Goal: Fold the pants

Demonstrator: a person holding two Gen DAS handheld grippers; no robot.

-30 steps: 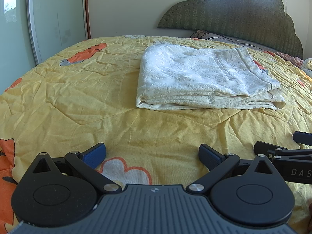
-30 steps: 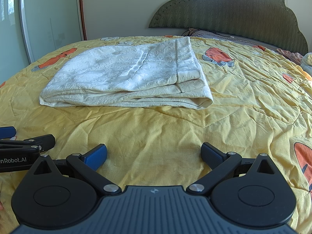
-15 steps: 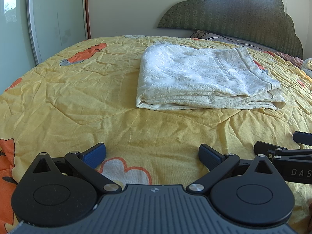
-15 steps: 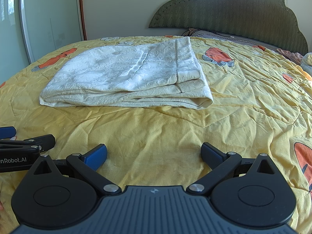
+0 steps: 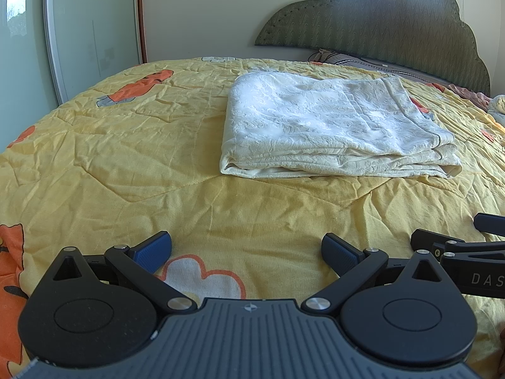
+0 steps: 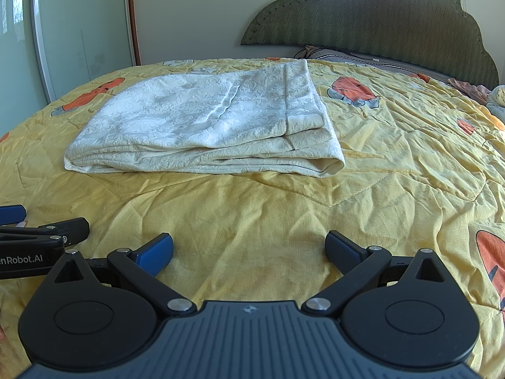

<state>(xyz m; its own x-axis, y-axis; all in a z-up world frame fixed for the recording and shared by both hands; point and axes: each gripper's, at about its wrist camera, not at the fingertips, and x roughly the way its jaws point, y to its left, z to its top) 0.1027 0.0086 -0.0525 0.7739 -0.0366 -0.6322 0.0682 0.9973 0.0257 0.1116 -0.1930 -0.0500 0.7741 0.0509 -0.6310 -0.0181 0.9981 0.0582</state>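
Left gripper (image 5: 246, 249): my left tool sits low over the bedspread with its two blue-padded fingers (image 5: 153, 250) spread wide, nothing between them but yellow cloth.
Right gripper (image 6: 248, 250): my right tool is the same, fingers (image 6: 342, 253) wide apart and empty, low over the bedspread.
The two tools together: they sit side by side; in the left view I see my right tool's black fingers at the right edge, and in the right view my left tool's fingers at the left edge. Both are well short of the pants.
Pants (image 5: 331, 129): cream-white, with a raised woven pattern, folded into a flat stack of several layers. They lie on the bedspread ahead of both tools, apart from them, with a strip of bare yellow cloth between.
Pants from the right view (image 6: 208, 123): the layered edges face me, a rounded fold closes the right end, and a flat band runs along the top layer near that end.
Bedspread (image 5: 126, 164): yellow, quilted and creased, printed with orange shapes; a white cloud outlined in orange lies just in front of my left tool.
Headboard (image 6: 378, 22): dark green, padded, with a scalloped top, at the far side of the bed.
Pillow (image 5: 353, 60): only a strip shows at the foot of the headboard, too little to tell its pattern.
Sliding door (image 6: 82, 25): pale glass panels with flower stickers near the top, on the left.
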